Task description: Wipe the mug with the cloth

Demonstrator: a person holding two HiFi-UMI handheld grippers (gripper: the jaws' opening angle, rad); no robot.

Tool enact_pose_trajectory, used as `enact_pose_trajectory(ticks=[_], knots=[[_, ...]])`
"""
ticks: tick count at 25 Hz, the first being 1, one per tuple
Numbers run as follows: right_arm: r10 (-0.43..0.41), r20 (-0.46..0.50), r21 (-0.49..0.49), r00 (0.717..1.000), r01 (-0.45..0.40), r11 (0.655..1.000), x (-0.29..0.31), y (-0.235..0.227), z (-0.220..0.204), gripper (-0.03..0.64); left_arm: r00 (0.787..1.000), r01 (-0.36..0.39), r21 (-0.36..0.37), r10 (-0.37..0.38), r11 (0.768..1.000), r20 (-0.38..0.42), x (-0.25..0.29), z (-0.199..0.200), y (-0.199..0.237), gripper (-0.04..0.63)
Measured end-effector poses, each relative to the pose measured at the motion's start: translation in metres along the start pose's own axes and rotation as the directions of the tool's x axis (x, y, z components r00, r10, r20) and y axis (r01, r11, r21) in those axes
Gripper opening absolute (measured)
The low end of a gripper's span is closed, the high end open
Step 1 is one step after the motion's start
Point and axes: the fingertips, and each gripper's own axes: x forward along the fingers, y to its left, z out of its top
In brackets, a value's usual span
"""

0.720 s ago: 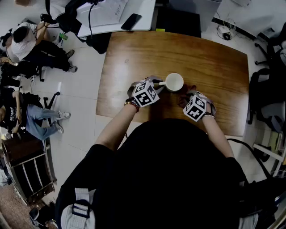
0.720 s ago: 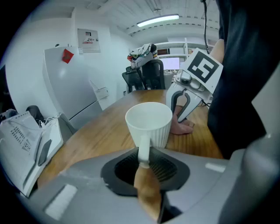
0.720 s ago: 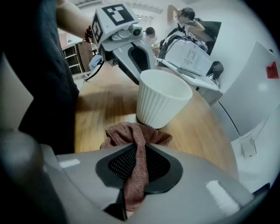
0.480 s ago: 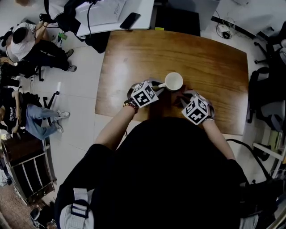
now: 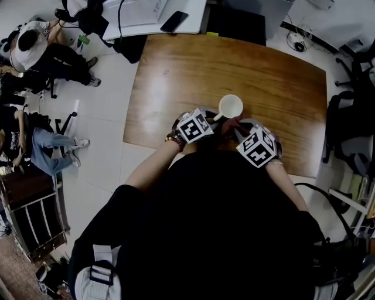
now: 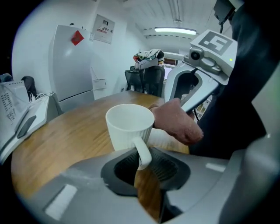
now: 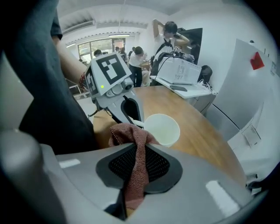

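A white ribbed mug (image 5: 230, 107) (image 6: 129, 124) (image 7: 162, 128) is over the wooden table (image 5: 176, 70). My left gripper (image 5: 211, 116) (image 6: 142, 162) is shut on its handle, which sits between the pads. My right gripper (image 5: 238, 130) (image 7: 137, 165) is shut on a reddish-brown cloth (image 7: 134, 151) (image 5: 232, 125). The bunched cloth (image 6: 177, 124) lies against the mug's side, to the right of the mug in the left gripper view. The mug's base is hidden behind the left gripper's body.
A white desk (image 5: 146, 14) with papers and a dark phone (image 5: 174, 21) adjoins the table's far edge. People sit at the left (image 5: 29, 41). Office chairs (image 5: 351, 117) stand at the right. A white cabinet (image 6: 74, 65) stands beyond the table.
The right gripper with the cloth has come in closer to the mug. The left gripper keeps its hold on the handle and has barely shifted.
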Motion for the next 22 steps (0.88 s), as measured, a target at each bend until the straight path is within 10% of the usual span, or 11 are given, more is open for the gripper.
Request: enact_pose_trajectory(ticks=[22], knots=[[0.06,-0.11,-0.025,0.992,-0.063,0.998,0.074,0.006,-0.04,0.051,0.999,0.024,0.047,-0.022,0.999,-0.033,0.007,-0.001,-0.018,0.093]])
